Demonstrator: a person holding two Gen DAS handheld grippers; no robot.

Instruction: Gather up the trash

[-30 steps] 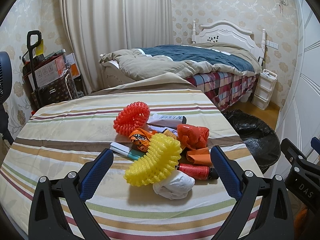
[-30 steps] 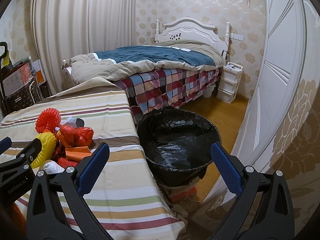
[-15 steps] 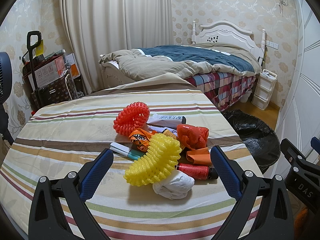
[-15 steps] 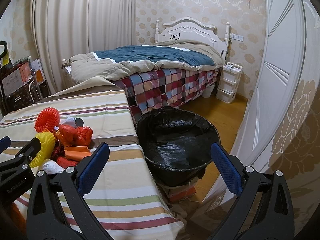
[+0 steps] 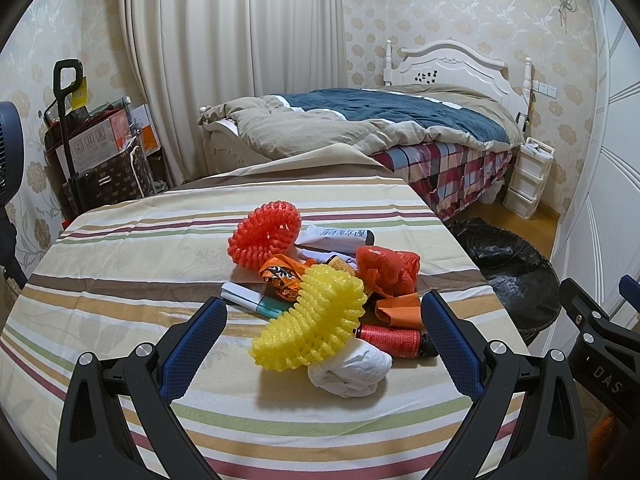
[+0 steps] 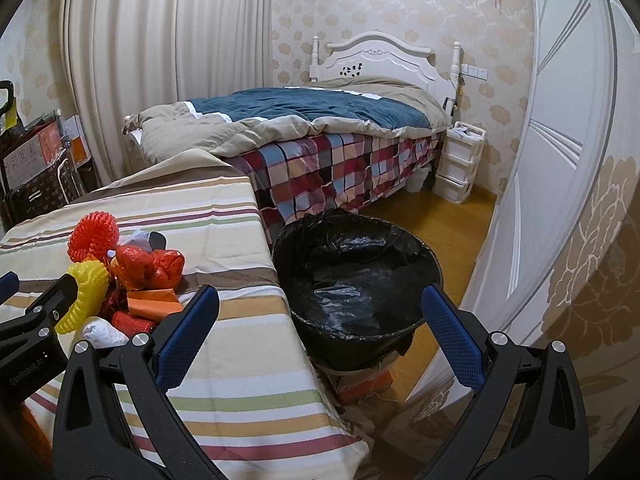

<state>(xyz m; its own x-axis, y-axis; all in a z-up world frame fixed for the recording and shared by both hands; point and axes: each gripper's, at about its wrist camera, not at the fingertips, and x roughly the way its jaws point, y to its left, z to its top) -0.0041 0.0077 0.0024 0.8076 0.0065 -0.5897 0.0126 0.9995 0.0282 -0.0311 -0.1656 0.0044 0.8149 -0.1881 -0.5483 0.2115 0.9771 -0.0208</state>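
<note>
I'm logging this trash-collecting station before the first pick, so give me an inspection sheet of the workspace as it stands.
Surface: table under a striped cloth; trash piled near its right side.
Job's things: yellow foam net lying over a white wad; red foam net; crumpled red bag; red tube; orange wrapper; white-and-teal tube. Black-lined bin on the floor beside the table, nothing seen inside.
Clutter: white packet behind the pile.
Grippers: left gripper open, facing the pile, holding nothing; right gripper open, facing the bin, holding nothing.
Cables: nothing seen.
Surroundings: bed, curtain, drawer unit, boxes.
</note>
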